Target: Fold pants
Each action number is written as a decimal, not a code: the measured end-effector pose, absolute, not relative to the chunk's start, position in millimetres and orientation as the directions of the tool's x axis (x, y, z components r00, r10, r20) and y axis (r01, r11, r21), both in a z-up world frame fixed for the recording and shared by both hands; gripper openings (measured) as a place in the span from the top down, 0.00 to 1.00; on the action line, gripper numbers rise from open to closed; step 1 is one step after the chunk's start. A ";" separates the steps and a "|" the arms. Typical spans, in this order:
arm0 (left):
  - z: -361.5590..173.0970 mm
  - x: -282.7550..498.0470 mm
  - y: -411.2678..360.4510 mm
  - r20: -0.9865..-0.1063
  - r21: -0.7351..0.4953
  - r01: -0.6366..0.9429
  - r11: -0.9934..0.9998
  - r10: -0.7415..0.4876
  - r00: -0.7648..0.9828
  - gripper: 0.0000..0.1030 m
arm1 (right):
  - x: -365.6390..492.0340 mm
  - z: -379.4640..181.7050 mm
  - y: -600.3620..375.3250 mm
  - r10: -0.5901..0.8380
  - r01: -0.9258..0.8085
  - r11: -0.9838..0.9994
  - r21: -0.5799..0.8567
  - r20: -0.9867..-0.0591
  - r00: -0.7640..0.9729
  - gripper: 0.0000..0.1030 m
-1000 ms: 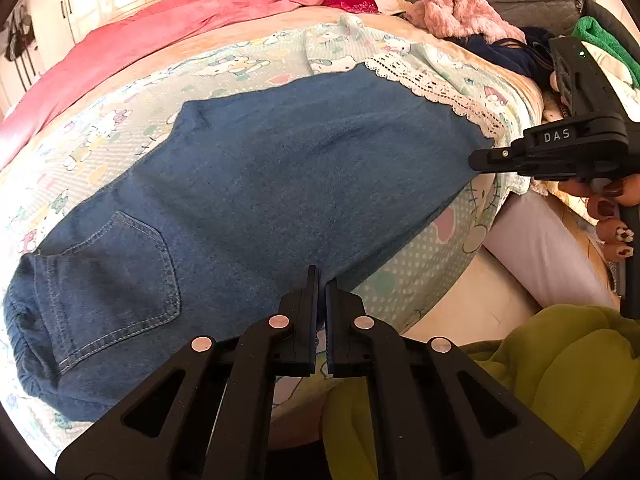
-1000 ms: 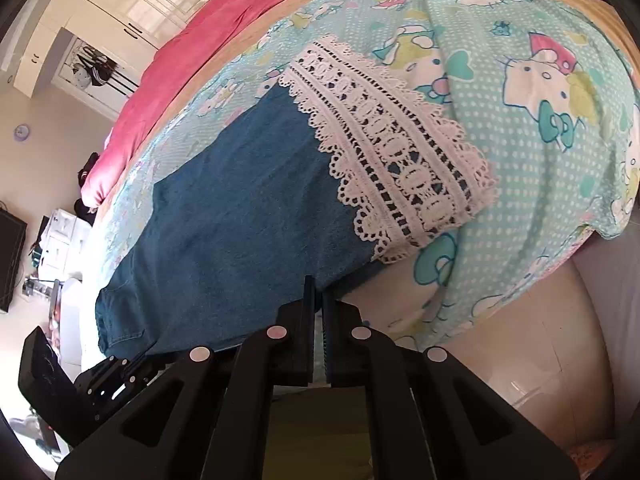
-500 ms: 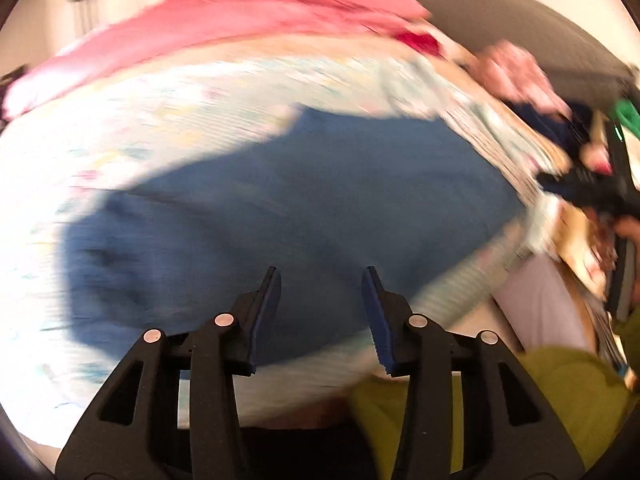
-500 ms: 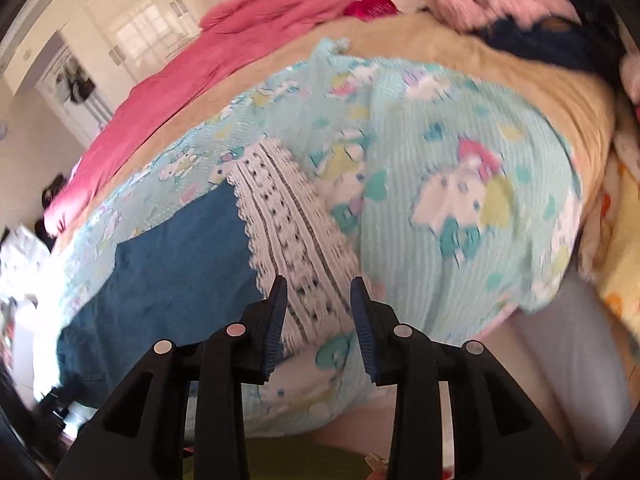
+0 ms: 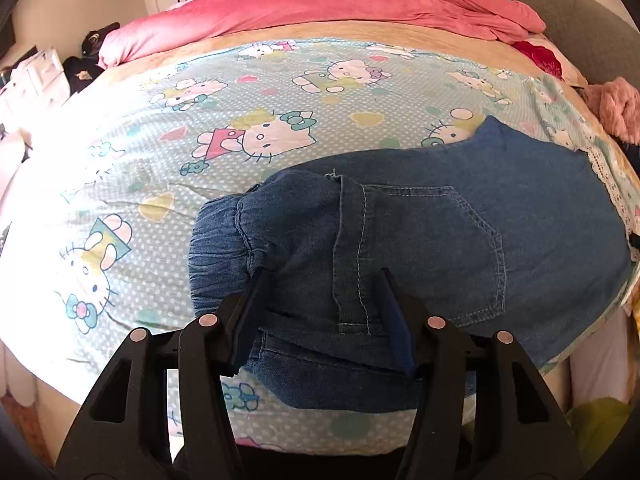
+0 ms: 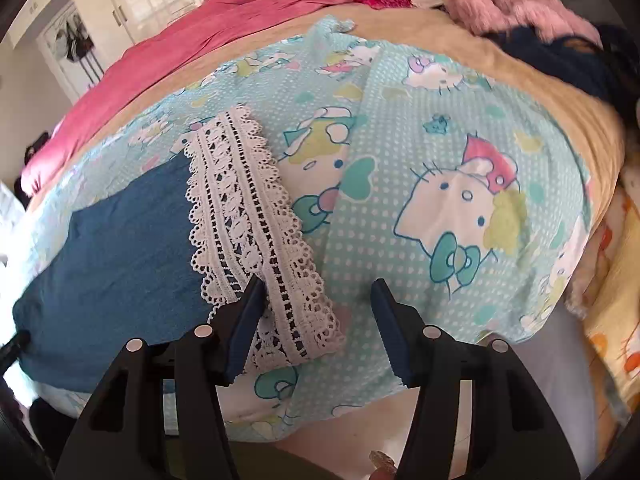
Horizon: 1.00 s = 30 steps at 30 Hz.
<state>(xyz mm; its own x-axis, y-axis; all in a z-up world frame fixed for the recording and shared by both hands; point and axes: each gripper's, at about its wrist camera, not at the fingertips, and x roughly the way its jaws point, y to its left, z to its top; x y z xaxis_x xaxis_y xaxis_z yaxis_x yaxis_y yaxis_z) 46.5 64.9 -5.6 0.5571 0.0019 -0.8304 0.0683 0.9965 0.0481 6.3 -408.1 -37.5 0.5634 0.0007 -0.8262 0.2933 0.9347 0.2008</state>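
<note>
- The denim pants (image 5: pixel 420 248) lie flat on the cartoon-cat bedsheet (image 5: pixel 248 92), along the near edge of the bed — the gathered waistband (image 5: pixel 216 240) is toward the bed's middle, and a back pocket (image 5: pixel 444 252) faces up.
- The white lace hem (image 6: pixel 248 232) of the pants lies at the other end, also close to the near edge of the bed.
- The left gripper (image 5: pixel 322 312) is wide open above the waist part, one finger on each side of the belt loop (image 5: pixel 352 256); it holds nothing.
- The right gripper (image 6: pixel 316 320) is also wide open and holds nothing — its left finger is over the lace, its right finger over bare sheet.
- A pink blanket (image 5: pixel 320 0) lies along the far edge of the bed.
- A fluffy pink garment (image 6: pixel 516 4) lies at the far right corner.
</note>
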 end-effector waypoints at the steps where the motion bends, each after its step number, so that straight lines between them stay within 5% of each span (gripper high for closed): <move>1: -5.5 45.8 62.0 -0.829 0.063 0.069 0.996 0.014 0.560 0.54 | 7.2 -33.5 -406.3 0.000 0.286 0.938 0.196 -0.825 0.565 0.48; 10: 48.5 46.7 41.1 -0.761 0.034 0.121 0.992 -0.053 0.646 0.35 | 44.0 27.0 -402.1 0.069 0.137 0.963 0.232 -0.704 0.707 0.47; 26: 18.2 177.5 -57.2 -0.816 -0.097 0.337 0.937 -0.269 0.512 0.33 | 189.0 -38.8 -417.2 0.241 0.009 0.959 0.283 -0.832 0.499 0.47; 30: -4.3 196.1 -75.0 -0.840 -0.108 0.353 0.930 -0.275 0.468 0.33 | 184.3 -39.4 -408.8 0.263 -0.053 0.960 0.275 -0.816 0.515 0.65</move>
